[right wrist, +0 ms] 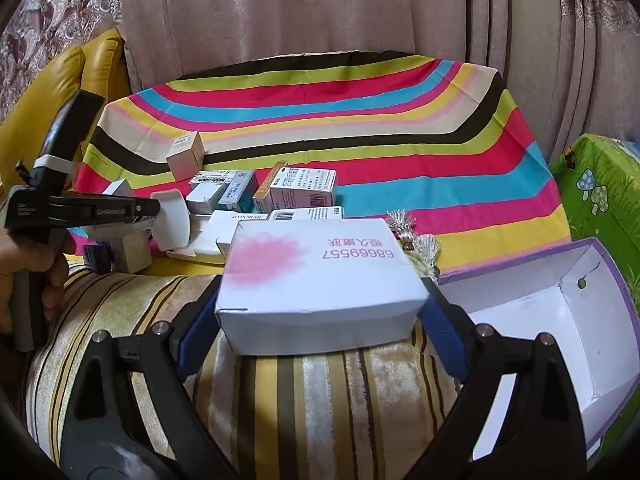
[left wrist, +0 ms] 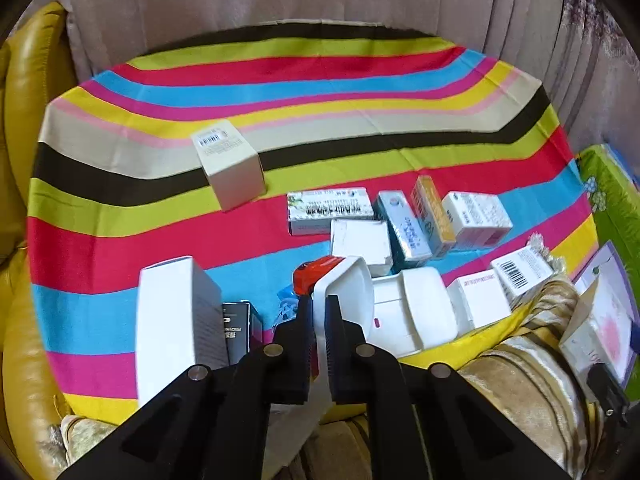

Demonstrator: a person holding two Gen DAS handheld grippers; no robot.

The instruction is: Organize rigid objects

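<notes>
1. You are gripping a white curved piece (left wrist: 344, 292) in your left gripper (left wrist: 320, 308), its fingers clenched tight on the thin edge, above the near side of the striped cloth (left wrist: 304, 80).
2. You are holding a white box with a pink smudge (right wrist: 320, 280) in your right gripper (right wrist: 320, 312), the blue pads pressing its two ends (the jaws are spread wide, so the hold is only at the sides). The box is sitting over the striped cushion (right wrist: 280, 392), just left of the open purple-edged box (right wrist: 560, 320).
3. The other cartons (left wrist: 400, 224) are lying crowded together on the cloth, some touching, with one cream box (left wrist: 232, 168) standing apart farther back.
4. Risk: the thin white piece is sticking out well past the left fingers, so a quick swing is likely to twist it loose.
5. Risk: the tall white box (left wrist: 172, 320) and the dark box (left wrist: 238, 328) are standing just beside your left gripper; a sideways sweep could topple them.
6. Risk: the pink-smudged carton looks light and hollow, so squeezing harder may be crushing it, while easing off could be dropping it onto the soft cushion.
</notes>
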